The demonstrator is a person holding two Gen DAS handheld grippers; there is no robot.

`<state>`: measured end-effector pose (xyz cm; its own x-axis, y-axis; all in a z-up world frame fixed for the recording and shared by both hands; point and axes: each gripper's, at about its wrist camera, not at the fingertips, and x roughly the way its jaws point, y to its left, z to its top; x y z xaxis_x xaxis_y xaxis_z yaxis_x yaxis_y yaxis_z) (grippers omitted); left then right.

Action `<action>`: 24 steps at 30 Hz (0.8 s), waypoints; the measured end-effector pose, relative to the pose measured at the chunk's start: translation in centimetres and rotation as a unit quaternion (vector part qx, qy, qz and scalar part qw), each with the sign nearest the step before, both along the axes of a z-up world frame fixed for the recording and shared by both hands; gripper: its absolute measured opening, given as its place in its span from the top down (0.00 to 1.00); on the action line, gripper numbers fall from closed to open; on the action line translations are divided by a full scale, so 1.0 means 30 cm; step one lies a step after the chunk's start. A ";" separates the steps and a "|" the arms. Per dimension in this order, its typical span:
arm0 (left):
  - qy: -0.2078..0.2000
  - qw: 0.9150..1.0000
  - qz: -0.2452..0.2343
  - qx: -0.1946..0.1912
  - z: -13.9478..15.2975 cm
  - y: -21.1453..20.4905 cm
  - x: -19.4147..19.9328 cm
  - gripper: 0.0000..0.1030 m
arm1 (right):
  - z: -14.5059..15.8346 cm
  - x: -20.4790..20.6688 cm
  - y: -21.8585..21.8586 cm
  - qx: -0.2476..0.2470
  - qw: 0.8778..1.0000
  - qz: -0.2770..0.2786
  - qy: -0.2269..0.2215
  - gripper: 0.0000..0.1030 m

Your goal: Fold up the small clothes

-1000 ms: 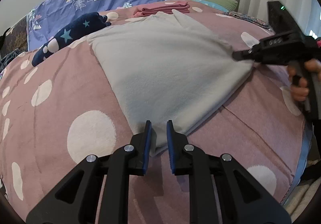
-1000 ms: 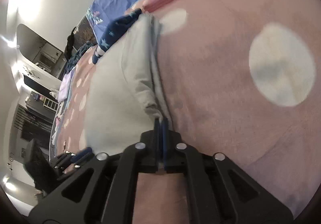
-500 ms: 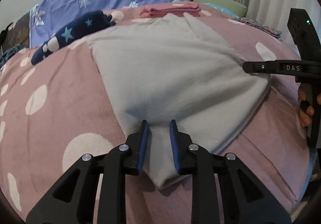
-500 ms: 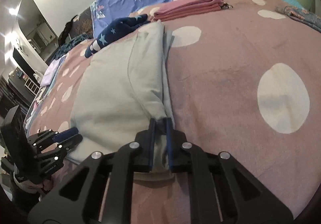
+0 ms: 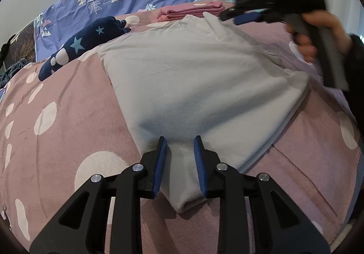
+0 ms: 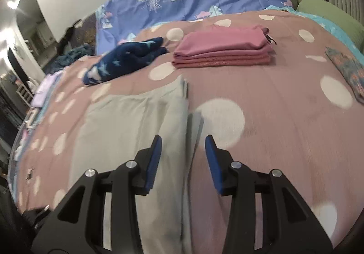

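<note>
The folded grey garment [image 5: 200, 85] lay on the polka-dot bed [image 5: 68, 122]. The left claw [image 5: 179, 158] straddled its near corner, unclenched; the right claw [image 6: 183, 160] was opening, released, above the garment's edge.

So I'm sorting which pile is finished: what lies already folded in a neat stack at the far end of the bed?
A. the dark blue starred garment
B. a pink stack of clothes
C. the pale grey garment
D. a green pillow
B: the pink stack of clothes lies squared up in layers, while the dark blue starred garment beside it is crumpled.
</note>
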<state>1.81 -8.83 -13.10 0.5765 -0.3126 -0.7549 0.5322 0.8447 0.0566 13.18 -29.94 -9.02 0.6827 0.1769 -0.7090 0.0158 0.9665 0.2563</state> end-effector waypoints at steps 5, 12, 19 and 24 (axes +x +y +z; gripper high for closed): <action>0.005 1.000 0.000 -0.008 -0.001 0.006 0.003 0.74 | -0.057 0.086 0.015 -0.006 1.000 0.013 0.018 0.90; 0.012 1.000 -0.002 -0.022 -0.002 0.023 0.014 0.73 | -0.103 0.068 -0.090 0.019 0.999 -0.040 0.022 0.91; 0.022 0.999 -0.003 -0.049 0.017 0.040 0.014 0.64 | -0.038 -0.091 -0.126 0.062 0.998 -0.001 0.019 0.66; 0.025 0.993 0.010 -0.119 0.092 0.099 0.036 0.50 | -0.028 -0.165 -0.115 0.113 0.992 0.054 0.035 0.54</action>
